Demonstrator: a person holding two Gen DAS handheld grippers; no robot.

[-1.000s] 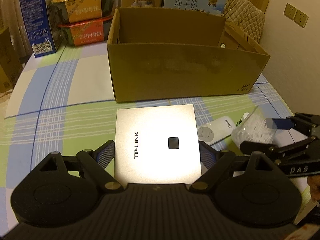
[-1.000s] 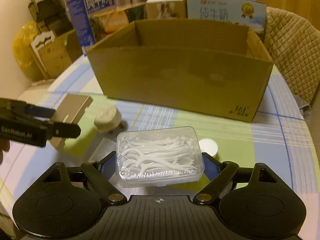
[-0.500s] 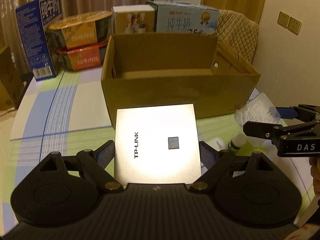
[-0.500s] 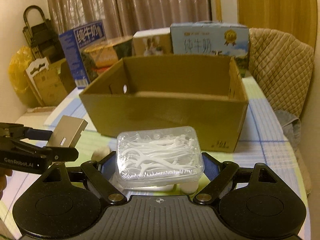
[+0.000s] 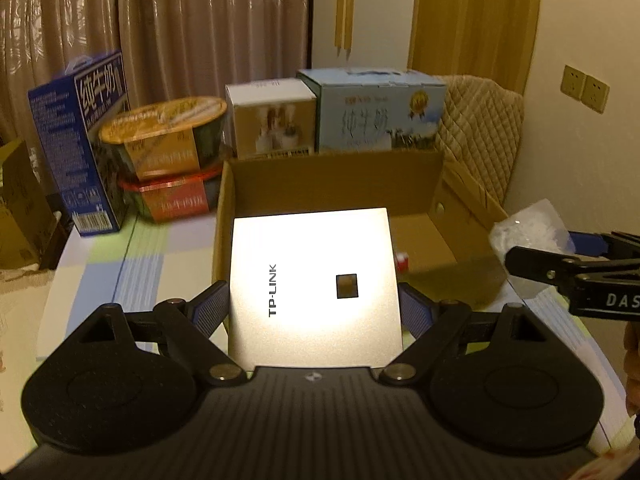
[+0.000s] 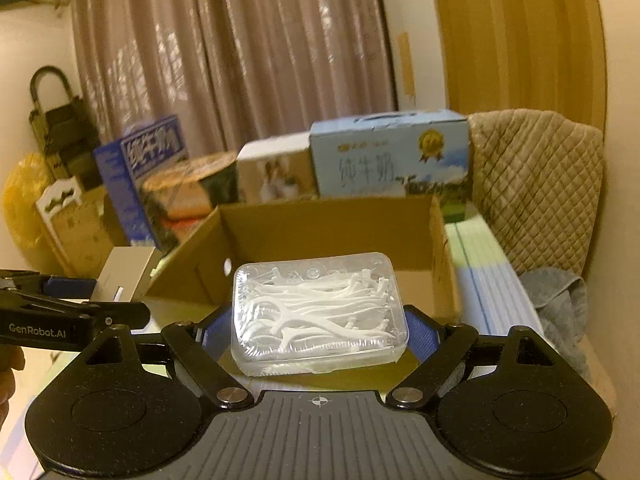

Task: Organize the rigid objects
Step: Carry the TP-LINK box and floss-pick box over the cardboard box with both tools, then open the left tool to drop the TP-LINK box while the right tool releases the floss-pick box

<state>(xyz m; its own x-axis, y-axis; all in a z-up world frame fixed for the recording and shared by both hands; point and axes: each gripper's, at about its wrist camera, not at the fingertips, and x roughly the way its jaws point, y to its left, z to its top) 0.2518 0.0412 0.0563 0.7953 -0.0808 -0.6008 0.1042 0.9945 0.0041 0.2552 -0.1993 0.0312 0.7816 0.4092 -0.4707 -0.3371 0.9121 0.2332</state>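
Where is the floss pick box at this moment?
The floss pick box is gripped in the right claw, held at the cardboard box's near edge; in the left view it shows at far right.

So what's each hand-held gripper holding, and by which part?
Left hand-held gripper: TP-LINK box, by its two side edges. Right hand-held gripper: clear floss-pick case, by its short ends.

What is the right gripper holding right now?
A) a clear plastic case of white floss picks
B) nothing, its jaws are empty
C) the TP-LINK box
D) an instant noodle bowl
A. In the right wrist view the right gripper is shut on the clear case of floss picks, with its blue pads pressed on both short sides, in front of the open cardboard box.
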